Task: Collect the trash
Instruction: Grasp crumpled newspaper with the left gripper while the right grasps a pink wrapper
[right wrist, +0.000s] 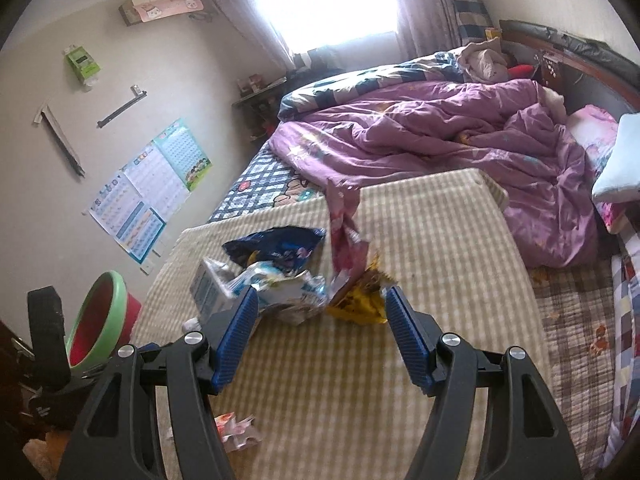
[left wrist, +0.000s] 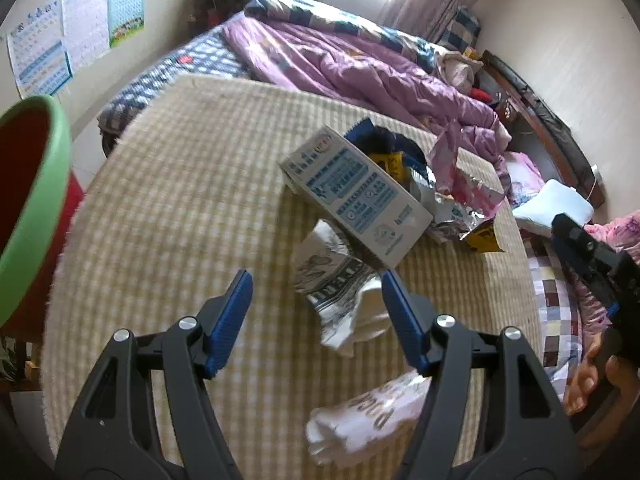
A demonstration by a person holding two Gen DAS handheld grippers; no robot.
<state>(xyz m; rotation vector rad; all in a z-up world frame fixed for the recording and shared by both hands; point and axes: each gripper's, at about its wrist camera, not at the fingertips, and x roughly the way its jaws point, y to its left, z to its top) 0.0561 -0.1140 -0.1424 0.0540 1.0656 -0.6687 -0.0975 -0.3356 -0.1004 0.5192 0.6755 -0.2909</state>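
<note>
The carton [left wrist: 356, 196] runs upper-left to lower-right on the checked mat [left wrist: 168, 200]; both the left gripper [left wrist: 316, 312] and the right gripper [right wrist: 320, 328] gape empty.

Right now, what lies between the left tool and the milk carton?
In the left wrist view, one crumpled black-and-white wrapper lies between the left tool and the milk carton, on the checked mat.

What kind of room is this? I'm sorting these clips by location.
A bedroom, most likely in a home. A bed with a rumpled purple quilt and a pillow fills most of it, a curtained window sits behind, and learning charts hang on the wall.
</note>
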